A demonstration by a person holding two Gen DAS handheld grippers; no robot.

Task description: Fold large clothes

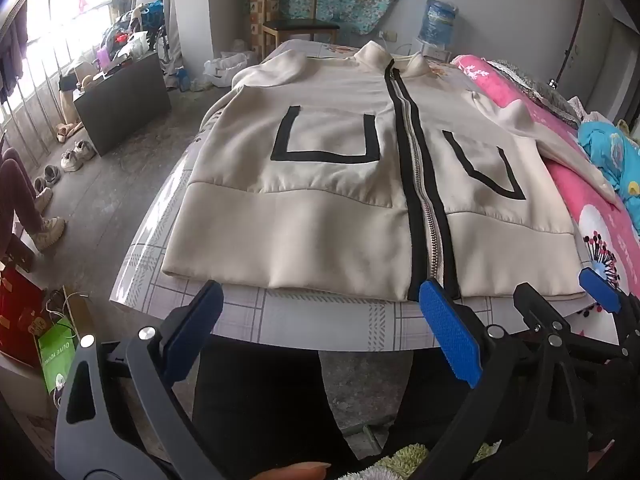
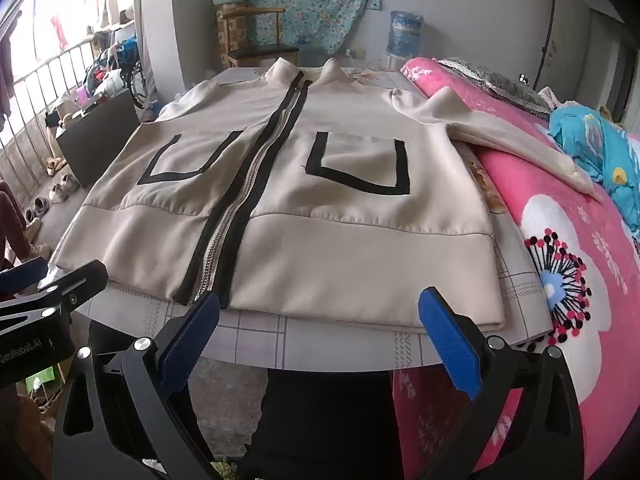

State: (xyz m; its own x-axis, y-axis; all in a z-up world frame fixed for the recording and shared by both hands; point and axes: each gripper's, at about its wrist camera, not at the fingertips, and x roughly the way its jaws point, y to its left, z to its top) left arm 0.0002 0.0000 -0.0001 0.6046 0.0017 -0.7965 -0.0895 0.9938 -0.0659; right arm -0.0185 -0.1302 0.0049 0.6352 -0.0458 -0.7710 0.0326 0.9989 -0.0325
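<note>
Left hand-held gripper (image 1: 320, 312) and right hand-held gripper (image 2: 320, 320) both gape wide, holding nothing, just short of the hem of the cream zip-up jacket (image 1: 340, 168) spread flat on the worktop (image 1: 320, 320).

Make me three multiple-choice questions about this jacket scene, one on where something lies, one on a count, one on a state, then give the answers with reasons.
1. Where does the jacket's far sleeve lie?
A. on the pink blanket
B. on the floor
C. over the chair

2. How many black-edged pockets show on the front?
A. one
B. two
C. four

3. What state is the zipper in?
A. zipped shut
B. wide open
C. torn off

Answers:
1 A, the sleeve drapes onto the pink blanket.
2 B, one pocket sits on each side of the zipper.
3 A, both black bands meet along the zipper, from hem to collar.
</note>
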